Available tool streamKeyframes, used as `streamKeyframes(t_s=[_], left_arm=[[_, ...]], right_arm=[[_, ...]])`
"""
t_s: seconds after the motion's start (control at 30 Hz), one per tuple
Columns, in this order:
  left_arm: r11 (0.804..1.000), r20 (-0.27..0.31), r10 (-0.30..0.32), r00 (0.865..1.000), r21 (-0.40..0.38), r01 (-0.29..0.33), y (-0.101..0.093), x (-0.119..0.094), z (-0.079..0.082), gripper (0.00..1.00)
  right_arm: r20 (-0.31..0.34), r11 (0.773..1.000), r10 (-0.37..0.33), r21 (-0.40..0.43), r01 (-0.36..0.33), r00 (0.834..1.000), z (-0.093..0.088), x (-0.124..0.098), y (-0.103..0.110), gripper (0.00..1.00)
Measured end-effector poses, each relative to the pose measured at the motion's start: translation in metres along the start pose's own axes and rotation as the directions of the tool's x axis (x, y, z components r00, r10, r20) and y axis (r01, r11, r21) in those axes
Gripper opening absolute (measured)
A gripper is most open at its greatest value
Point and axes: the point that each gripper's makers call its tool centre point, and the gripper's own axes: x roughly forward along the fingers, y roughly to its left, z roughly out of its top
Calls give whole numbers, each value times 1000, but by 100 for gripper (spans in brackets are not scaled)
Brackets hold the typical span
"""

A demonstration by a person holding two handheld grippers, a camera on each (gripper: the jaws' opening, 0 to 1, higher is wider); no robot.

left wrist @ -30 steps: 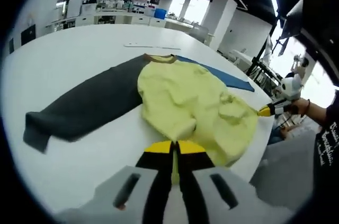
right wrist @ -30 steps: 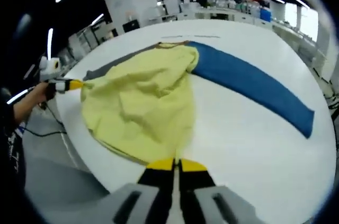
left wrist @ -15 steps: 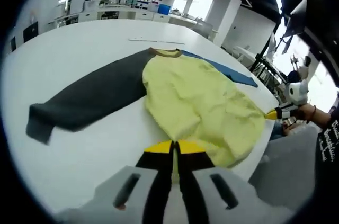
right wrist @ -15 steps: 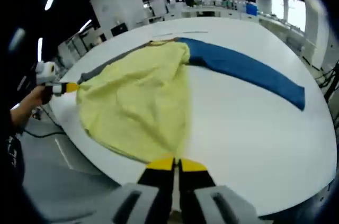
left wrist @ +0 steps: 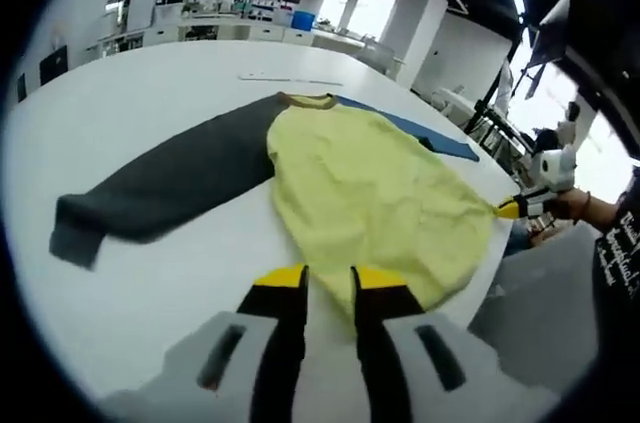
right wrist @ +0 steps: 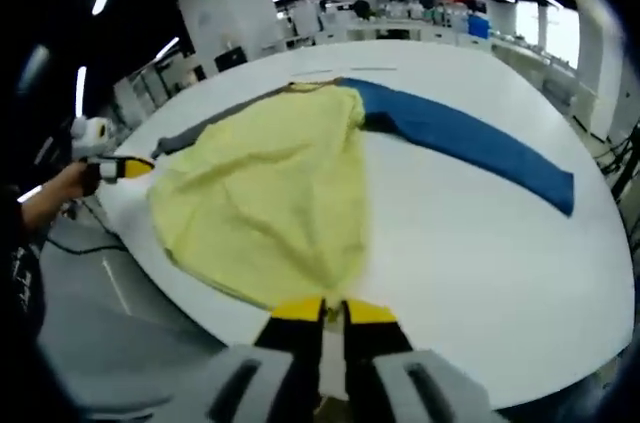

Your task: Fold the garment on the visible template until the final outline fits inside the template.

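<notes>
Both hand-held grippers, left (left wrist: 327, 278) and right (right wrist: 333, 311), barely open, holding nothing: best to grab hem of shirt (left wrist: 370, 193) evenly on counter (left wrist: 150, 113).

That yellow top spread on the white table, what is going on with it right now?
A person with a two-jaw gripper in each hand is working on a garment laid flat on a white table: yellow body, a dark grey sleeve out to one side and a blue sleeve to the other. The left gripper and the right gripper sit at its hem, jaws slightly parted. Nothing is folded yet.
</notes>
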Motion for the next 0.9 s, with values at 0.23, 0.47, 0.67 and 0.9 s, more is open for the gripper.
streamKeyframes(t_s=[0.23, 0.47, 0.67, 0.9], left_arm=[[997, -59, -48, 997, 58, 52, -16, -5, -25, 20], [987, -123, -122, 985, 87, 133, -35, -2, -48, 22], [985, -139, -106, 985, 120, 123, -33, 6, -55, 23], [986, -121, -121, 985, 103, 134, -42, 13, -47, 14]], right_arm=[[-3, 1000, -15, 11, 15, 1000, 2, 3, -3, 21], [-25, 1000, -20, 7, 21, 999, -2, 5, -3, 21], [-25, 1000, -7, 8, 7, 1000, 0, 5, -1, 19], [-74, 1000, -19, -6, 19, 997, -10, 12, -2, 13]])
